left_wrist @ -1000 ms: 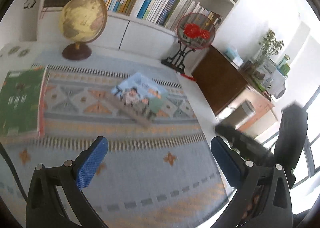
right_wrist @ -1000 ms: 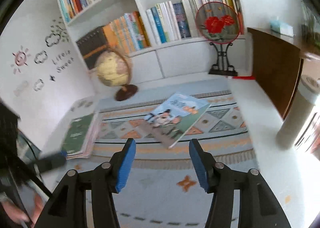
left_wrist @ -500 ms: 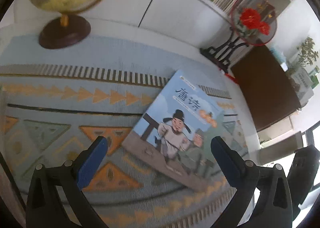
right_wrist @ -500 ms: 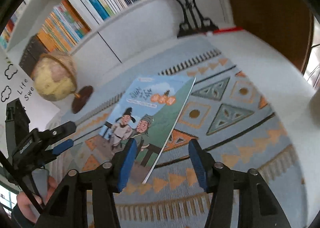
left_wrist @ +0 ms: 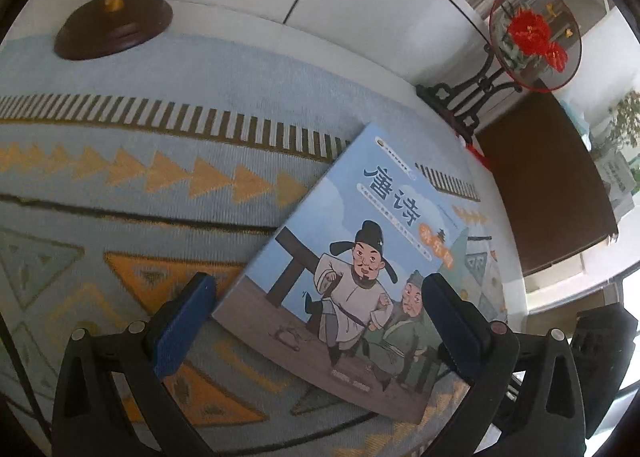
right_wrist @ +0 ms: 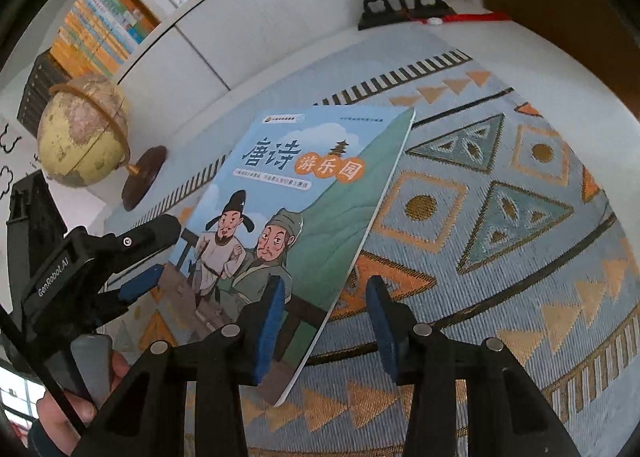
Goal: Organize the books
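Note:
A thin picture book [left_wrist: 360, 257] with a blue cover and two cartoon men lies flat on the patterned rug [left_wrist: 120, 185]. My left gripper [left_wrist: 316, 321] is open wide just above it, its blue pads [left_wrist: 184, 321] either side of the book's near end. In the right wrist view the book [right_wrist: 304, 193] runs up from the bottom centre. My right gripper [right_wrist: 325, 321] hangs over the book's long right edge, one pad above the cover and the other above the rug. Its jaws are closing, with the edge between them and neither pad pressing. The left gripper [right_wrist: 164, 249] shows at the book's left side.
A globe [right_wrist: 84, 129] on a dark wooden foot stands on the rug's far side. Behind it is a white bookshelf [right_wrist: 120, 17] full of books. A round red-flower fan on a black stand [left_wrist: 532, 33] and a brown cabinet [left_wrist: 548, 185] stand at the right. A hand [right_wrist: 60, 417] holds the left gripper.
Both grippers have come down and forward to the picture book, which now fills both views. The right jaws have narrowed. The green book has left the left wrist view.

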Action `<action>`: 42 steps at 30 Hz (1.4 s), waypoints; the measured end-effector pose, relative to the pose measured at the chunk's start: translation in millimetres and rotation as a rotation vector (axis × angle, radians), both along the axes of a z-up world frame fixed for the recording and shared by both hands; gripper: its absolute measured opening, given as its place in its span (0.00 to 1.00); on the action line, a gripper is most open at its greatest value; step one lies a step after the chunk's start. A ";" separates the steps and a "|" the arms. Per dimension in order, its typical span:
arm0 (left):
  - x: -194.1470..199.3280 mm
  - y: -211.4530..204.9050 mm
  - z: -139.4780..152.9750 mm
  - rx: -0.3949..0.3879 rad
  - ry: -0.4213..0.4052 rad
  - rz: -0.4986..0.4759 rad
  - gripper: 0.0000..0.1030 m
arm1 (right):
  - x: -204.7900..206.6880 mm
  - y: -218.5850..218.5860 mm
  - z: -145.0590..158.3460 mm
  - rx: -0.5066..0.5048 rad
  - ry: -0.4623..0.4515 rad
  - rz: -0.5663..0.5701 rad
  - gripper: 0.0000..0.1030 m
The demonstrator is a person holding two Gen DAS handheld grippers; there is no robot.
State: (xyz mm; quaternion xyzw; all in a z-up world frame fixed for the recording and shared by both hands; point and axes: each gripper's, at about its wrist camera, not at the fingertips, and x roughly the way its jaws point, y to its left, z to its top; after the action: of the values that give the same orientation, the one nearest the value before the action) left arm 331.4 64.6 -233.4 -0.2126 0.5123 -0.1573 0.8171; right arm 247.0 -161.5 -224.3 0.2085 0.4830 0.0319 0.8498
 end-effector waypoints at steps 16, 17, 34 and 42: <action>-123.5 3.5 4.9 -0.196 0.069 0.066 0.99 | -66.6 -10.4 -0.8 0.045 0.087 0.179 0.42; -127.3 4.8 0.9 -0.211 0.076 0.078 0.99 | -72.0 -13.3 -1.9 0.062 0.084 0.182 0.43; -132.6 -12.7 -5.1 -0.408 0.071 0.160 0.99 | -76.3 -13.2 -1.8 0.105 0.063 0.236 0.56; -130.8 -41.4 -19.0 -0.570 0.152 0.156 0.99 | -76.7 -27.8 -5.2 0.218 0.095 0.194 0.57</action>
State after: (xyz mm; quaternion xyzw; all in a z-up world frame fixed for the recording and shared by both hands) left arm 200.6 23.2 -252.5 -0.4832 0.4895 -0.2151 0.6933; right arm 170.3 -189.3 -229.5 0.2532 0.5342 0.1564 0.7913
